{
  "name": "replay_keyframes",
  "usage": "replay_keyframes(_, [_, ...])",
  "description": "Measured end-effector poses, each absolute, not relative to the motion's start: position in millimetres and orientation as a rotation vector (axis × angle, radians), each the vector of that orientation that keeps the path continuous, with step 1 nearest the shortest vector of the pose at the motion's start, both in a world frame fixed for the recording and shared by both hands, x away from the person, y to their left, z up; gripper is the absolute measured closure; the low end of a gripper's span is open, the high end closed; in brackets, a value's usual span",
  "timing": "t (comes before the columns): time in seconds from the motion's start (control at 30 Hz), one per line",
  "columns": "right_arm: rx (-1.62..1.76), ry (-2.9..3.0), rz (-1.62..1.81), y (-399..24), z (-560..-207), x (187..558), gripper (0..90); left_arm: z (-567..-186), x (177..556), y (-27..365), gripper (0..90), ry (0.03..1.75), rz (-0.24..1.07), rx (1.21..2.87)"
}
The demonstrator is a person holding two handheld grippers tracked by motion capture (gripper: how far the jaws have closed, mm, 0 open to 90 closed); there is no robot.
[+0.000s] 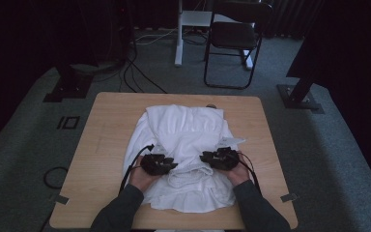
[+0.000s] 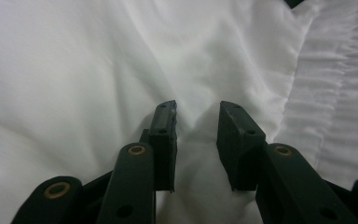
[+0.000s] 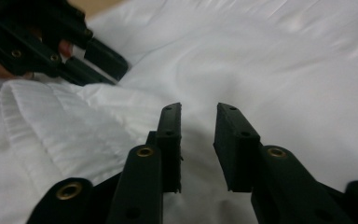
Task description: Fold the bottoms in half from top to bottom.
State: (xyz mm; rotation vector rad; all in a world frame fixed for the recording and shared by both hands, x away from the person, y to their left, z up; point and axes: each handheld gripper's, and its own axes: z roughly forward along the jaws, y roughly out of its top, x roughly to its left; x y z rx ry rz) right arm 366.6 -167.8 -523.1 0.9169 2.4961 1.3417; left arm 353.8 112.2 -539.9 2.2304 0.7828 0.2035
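I see the white garment [image 1: 183, 154] spread mid-table [image 1: 101, 145], long axis running away from me, directly beneath both tools: left gripper [image 2: 196, 116] and right gripper [image 3: 198, 116] each stand narrowly parted over cloth, gripping nothing, equally near its pleated waist.

Dim room, dark edges, soft close-ups

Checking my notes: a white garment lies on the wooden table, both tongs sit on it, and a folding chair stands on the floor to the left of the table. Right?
Nearly. The high view shows the folding chair beyond the table's far edge, not left. The white garment and both tongs are as described.
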Motion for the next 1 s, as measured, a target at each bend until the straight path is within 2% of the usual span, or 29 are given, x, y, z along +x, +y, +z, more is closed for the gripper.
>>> replay_keyframes(0.07, [0.913, 2.517, 1.326, -165.9, -527.3, 363.8, 73.8, -548.2, 346.7, 114.6, 69.3, 0.788, 0.202, 2.241])
replay_keyframes(0.17, [0.921, 2.583, 1.24, -161.3, -552.0, 349.8, 75.6, -549.5, 343.0, 119.9, 69.8, 0.797, 0.157, 2.221])
replay_keyframes(0.27, [0.942, 2.602, 1.271, -163.3, -553.6, 349.6, 75.4, -542.0, 344.2, 121.7, 68.7, 0.784, 0.194, 2.208])
replay_keyframes(0.3, [0.921, 2.593, 1.273, -164.7, -547.1, 351.6, 69.1, -536.4, 347.8, 123.6, 66.1, 0.792, 0.228, 2.187])
replay_keyframes(0.37, [0.919, 2.52, 1.283, -168.3, -534.8, 358.9, 61.6, -525.7, 358.5, 127.0, 64.3, 0.816, 0.28, 2.149])
replay_keyframes(0.5, [1.0, 2.355, 1.31, -176.9, -514.5, 387.9, 55.2, -506.6, 390.4, 130.9, 62.3, 0.862, 0.344, 2.094])
replay_keyframes(0.6, [1.074, 2.279, 1.308, -178.2, -507.9, 418.0, 54.4, -502.5, 413.3, 129.8, 61.1, 0.883, 0.383, 2.068])
replay_keyframes(0.67, [1.081, 2.264, 1.304, -177.0, -508.3, 426.0, 54.4, -502.5, 413.3, 129.8, 60.6, 0.883, 0.383, 2.068])
replay_keyframes(0.7, [1.086, 2.264, 1.27, -173.2, -512.5, 440.4, 54.2, -510.6, 433.8, 127.9, 58.1, 0.901, 0.432, 2.074])
replay_keyframes(0.77, [1.108, 2.279, 1.204, -168.4, -524.2, 453.8, 54.1, -525.2, 446.1, 127.7, 57.3, 0.934, 0.416, 2.089])
replay_keyframes(0.9, [1.178, 2.334, 1.107, -163.7, -548.7, 464.6, 53.3, -545.1, 451.3, 128.8, 58.0, 0.987, 0.368, 2.098])
replay_keyframes(1.0, [1.197, 2.299, 1.127, -162.8, -556.9, 458.6, 52.9, -549.7, 445.2, 131.3, 58.8, 0.993, 0.36, 2.082])
